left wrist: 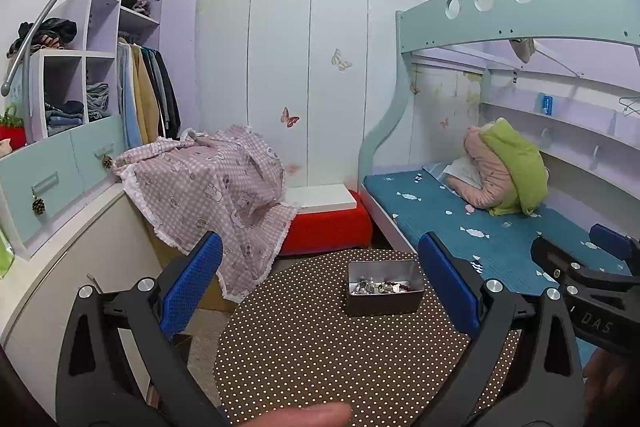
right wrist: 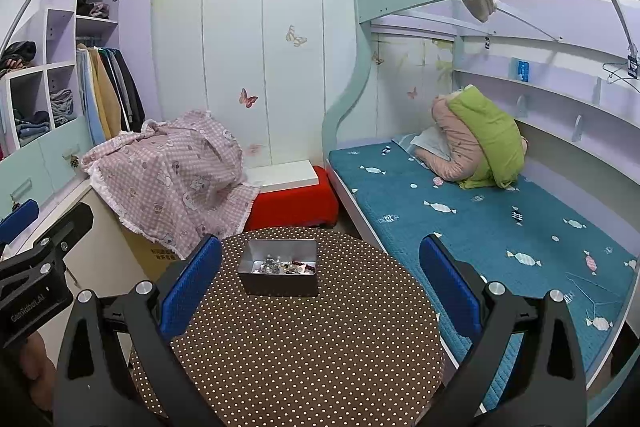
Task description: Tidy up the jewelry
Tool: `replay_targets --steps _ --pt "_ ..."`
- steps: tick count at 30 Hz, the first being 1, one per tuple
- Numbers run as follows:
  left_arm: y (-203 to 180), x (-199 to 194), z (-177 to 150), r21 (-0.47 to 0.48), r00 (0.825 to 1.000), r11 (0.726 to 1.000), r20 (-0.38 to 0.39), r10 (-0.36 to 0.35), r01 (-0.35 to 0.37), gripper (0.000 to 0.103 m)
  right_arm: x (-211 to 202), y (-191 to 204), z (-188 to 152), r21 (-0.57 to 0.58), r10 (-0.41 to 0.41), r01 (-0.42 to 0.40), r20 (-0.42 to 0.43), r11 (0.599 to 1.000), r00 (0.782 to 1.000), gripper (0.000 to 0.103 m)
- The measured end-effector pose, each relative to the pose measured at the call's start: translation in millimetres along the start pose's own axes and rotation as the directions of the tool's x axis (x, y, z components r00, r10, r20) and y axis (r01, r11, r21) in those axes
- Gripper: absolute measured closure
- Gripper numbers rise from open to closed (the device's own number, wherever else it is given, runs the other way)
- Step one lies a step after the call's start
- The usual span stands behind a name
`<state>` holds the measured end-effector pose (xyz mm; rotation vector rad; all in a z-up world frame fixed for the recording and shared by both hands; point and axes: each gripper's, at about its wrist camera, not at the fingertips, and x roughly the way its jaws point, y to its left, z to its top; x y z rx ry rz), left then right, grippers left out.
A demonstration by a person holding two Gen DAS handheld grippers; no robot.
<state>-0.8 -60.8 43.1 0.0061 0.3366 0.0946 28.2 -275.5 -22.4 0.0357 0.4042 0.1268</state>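
A round dotted table (right wrist: 304,339) stands beside the bed (right wrist: 480,211), with a metal tin (right wrist: 280,277) of jewelry (right wrist: 284,266) near its far edge. The left gripper (left wrist: 320,291) and right gripper (right wrist: 320,287) hover above, fingers spread wide and empty, apparently ready to reach in.
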Motion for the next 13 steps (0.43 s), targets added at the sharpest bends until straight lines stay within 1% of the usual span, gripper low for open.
replay_targets --steps 5,13 --pt "0.9 -1.8 -0.6 -0.005 1.000 1.000 0.011 -0.007 0.007 0.005 -0.3 1.2 -0.4 0.000 0.003 -0.003 -0.003 1.000 1.000 0.007" --pt "1.3 1.4 -1.6 -0.013 1.000 1.000 -0.014 -0.007 0.007 0.005 1.1 2.8 -0.6 0.001 0.004 -0.004 -0.003 1.000 1.000 0.007"
